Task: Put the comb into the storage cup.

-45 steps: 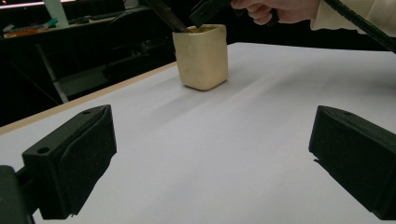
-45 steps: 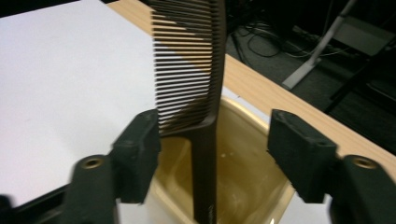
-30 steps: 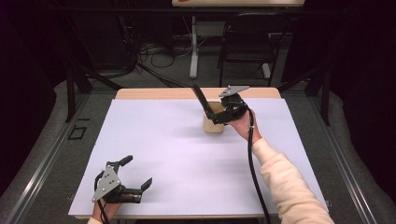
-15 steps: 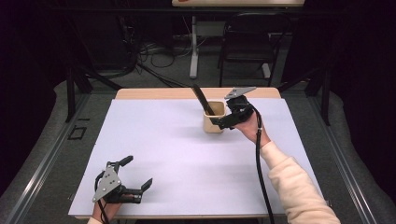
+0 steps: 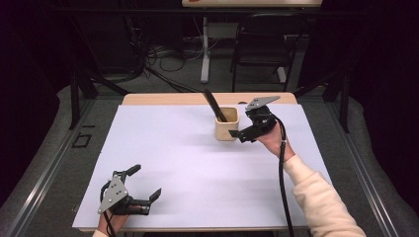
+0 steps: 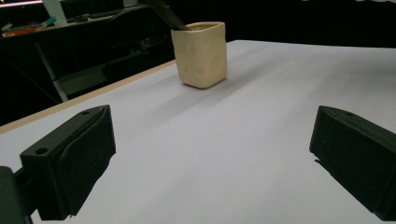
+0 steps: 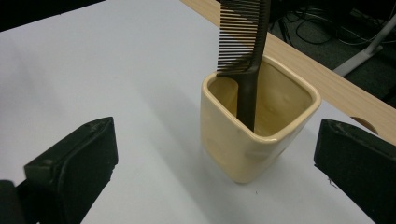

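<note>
Right gripper [image 5: 240, 133]: held at the far right of the table, just beside the right wall of the cup; jaws spread wide and gripping nothing. In the right gripper view the two black jaws stand either side of the cup, apart from it.

Cream square cup [image 7: 258, 122]: upright on the white table cover, far right of centre, close to the far wooden edge. Glossy walls with rounded corners; likely slippery under the pads.

Black comb [image 7: 245, 42]: stands handle-down inside the cup, its toothed end rising above the rim and leaning toward the far left in the high view.

Left gripper [image 5: 146, 183]: rests at the near left corner, well apart from the cup; jaws spread, nothing between them.

Table cover [image 5: 188, 163]: white sheet over a wooden top [image 7: 327, 86], bare apart from the cup.

Step in hand (judged): the right gripper is placed at the cup, either to grasp it or to take the comb.

Doing it well: centre the jaws on opposite flat walls, not on corners; close slowly so the cup does not tip; for the comb, grip its spine above the rim and lift along its lean.
</note>
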Available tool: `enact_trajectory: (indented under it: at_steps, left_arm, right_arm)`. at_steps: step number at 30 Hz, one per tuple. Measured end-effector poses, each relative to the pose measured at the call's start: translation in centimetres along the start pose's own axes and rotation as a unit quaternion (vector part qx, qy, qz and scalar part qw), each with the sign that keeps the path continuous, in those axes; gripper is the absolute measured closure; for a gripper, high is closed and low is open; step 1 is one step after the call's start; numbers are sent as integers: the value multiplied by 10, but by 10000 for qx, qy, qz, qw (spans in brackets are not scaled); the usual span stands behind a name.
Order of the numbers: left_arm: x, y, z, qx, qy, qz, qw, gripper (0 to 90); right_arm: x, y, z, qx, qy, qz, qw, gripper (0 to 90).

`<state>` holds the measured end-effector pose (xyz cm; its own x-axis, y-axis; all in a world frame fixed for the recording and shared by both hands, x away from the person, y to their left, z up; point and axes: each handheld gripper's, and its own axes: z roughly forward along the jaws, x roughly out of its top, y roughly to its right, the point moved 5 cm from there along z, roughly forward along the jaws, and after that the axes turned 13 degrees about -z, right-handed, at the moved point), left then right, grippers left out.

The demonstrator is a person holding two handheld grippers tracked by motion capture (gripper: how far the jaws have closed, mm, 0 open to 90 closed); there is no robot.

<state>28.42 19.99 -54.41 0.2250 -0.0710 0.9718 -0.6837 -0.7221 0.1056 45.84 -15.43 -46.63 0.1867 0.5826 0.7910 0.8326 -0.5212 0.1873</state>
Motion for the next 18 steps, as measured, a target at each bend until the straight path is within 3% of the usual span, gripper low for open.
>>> enact_trajectory:
  at_steps: [18]
  left_arm:
    - [0, -1, 0, 9, -9, -6, 10000, 3]
  right_arm:
    - [-27, -14, -31, 31, -98, -90, 9999, 0]
